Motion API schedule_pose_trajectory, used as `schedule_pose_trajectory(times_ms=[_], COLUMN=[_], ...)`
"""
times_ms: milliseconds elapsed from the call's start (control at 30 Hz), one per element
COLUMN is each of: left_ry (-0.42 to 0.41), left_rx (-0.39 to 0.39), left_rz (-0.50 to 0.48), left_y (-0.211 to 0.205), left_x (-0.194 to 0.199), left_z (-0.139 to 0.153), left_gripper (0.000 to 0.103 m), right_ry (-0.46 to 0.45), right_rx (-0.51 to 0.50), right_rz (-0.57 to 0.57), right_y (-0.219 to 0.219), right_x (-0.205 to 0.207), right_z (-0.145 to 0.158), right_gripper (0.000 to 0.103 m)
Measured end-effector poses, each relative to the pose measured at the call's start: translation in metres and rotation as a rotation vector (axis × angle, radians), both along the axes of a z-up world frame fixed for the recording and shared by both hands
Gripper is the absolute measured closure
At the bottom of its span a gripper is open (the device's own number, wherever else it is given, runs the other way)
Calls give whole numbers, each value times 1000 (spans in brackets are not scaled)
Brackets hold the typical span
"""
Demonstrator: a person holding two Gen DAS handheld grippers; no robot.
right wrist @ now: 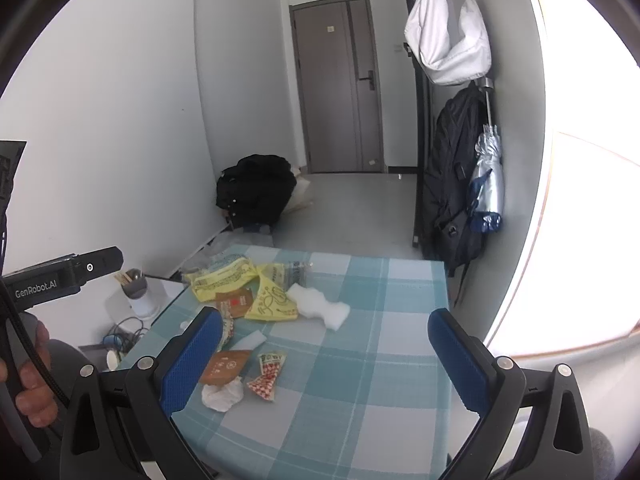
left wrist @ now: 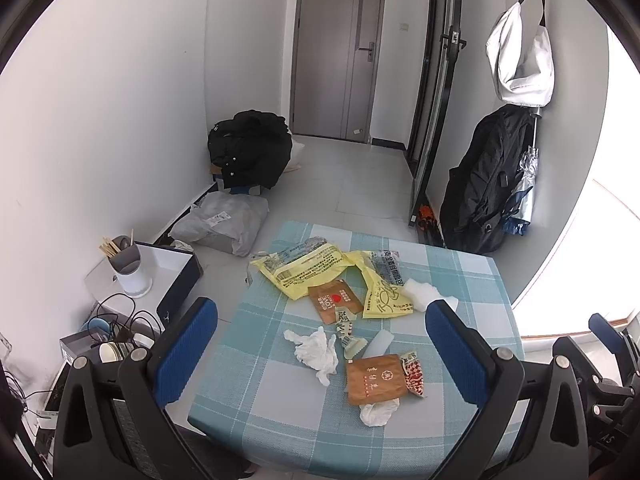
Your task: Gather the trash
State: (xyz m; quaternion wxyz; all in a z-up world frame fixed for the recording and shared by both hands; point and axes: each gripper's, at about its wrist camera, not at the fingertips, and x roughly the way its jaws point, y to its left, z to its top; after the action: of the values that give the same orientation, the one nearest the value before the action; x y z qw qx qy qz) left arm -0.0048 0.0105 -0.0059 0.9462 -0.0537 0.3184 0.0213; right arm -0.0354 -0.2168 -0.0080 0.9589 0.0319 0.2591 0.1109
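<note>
Trash lies on a table with a blue-checked cloth (left wrist: pixel 460 280): yellow plastic bags (left wrist: pixel 308 268), a brown packet with a red heart (left wrist: pixel 334 302), a crumpled white tissue (left wrist: pixel 316 350), a brown paper packet (left wrist: pixel 374 378), a red-checked wrapper (left wrist: pixel 414 374), white foam (left wrist: pixel 420 294) and a second tissue (left wrist: pixel 378 410). My left gripper (left wrist: pixel 320 354) is open above the near trash, empty. My right gripper (right wrist: pixel 326 360) is open and empty over the cloth (right wrist: pixel 380 360), right of the brown packet (right wrist: pixel 224 366), the wrapper (right wrist: pixel 268 374) and the foam (right wrist: pixel 320 306).
A black bag (left wrist: pixel 250 148) and a grey parcel (left wrist: pixel 222 222) lie on the floor by the left wall. A cup of chopsticks (left wrist: pixel 128 264) stands on a white box left of the table. A backpack (left wrist: pixel 488 180) and an umbrella (right wrist: pixel 486 184) hang at right.
</note>
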Motion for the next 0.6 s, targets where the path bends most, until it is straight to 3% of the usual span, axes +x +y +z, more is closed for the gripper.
schedule_pose_trajectory(times_ms=[600], left_ry=[18], left_rx=[-3], left_rz=[-5], left_y=[1], left_x=[4], left_z=[-11], left_gripper=[1], right_ry=[3], right_rx=[-13], right_rz=[14], right_y=[4], right_x=[0], right_z=[-4], right_gripper=[0])
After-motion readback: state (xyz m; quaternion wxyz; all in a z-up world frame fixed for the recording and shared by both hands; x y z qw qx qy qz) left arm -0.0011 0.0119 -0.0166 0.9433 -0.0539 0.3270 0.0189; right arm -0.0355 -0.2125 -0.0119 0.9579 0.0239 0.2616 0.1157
